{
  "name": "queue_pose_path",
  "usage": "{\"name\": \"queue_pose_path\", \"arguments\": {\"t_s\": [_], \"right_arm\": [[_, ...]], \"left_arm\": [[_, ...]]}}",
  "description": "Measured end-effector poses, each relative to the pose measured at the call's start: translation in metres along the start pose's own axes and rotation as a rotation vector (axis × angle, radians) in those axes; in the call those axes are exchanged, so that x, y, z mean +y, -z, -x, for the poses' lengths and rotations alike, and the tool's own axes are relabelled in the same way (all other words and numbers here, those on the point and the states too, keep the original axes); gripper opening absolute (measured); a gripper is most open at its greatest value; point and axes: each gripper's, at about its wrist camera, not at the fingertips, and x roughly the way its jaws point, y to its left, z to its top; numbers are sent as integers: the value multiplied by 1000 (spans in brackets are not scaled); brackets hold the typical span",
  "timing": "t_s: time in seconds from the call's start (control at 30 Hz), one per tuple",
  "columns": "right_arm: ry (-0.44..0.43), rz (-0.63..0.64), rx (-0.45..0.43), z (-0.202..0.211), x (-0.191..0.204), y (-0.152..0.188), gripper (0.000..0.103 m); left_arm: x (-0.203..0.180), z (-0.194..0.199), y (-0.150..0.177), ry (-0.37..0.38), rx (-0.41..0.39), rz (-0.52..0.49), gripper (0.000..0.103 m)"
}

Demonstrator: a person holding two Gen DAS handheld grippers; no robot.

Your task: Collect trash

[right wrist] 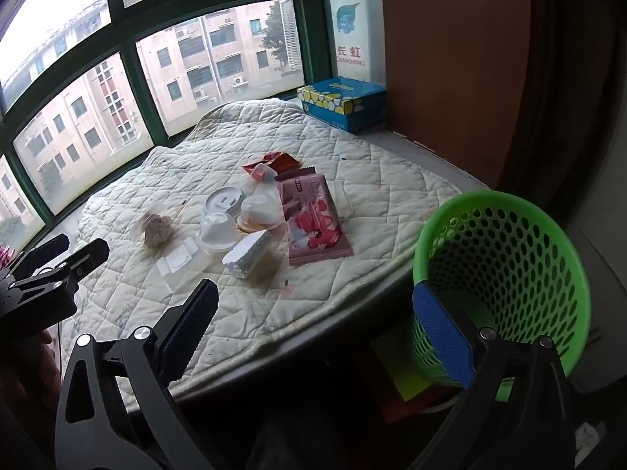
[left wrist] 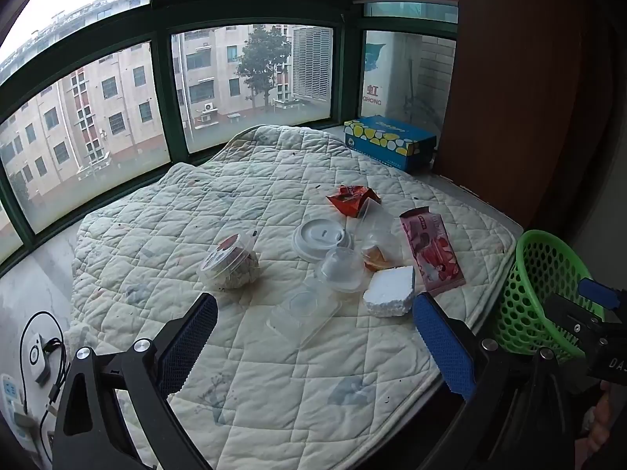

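Plainly, we hold both claws, left gripper (left wrist: 315,323) and right gripper (right wrist: 315,323), spread wide and empty. Trash lies on the quilted mat (left wrist: 250,376), left of the green mesh basket (right wrist: 505,274). Nearest the basket, the pink wrapper (right wrist: 315,221) looks light, crinkly and slippery; we judge pinching one edge best.

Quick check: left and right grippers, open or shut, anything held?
Left gripper: open, holding nothing, above the quilt.
Right gripper: open, holding nothing, beside the green basket.
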Motion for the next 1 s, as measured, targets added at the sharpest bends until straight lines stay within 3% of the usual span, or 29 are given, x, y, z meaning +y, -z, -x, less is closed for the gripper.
{"name": "queue_pose_path", "arguments": {"t_s": [1.0], "right_arm": [[22, -3, 4, -3, -2, -1, 98]], "left_arm": [[-6, -1, -3, 34, -3, -8, 97]]}}
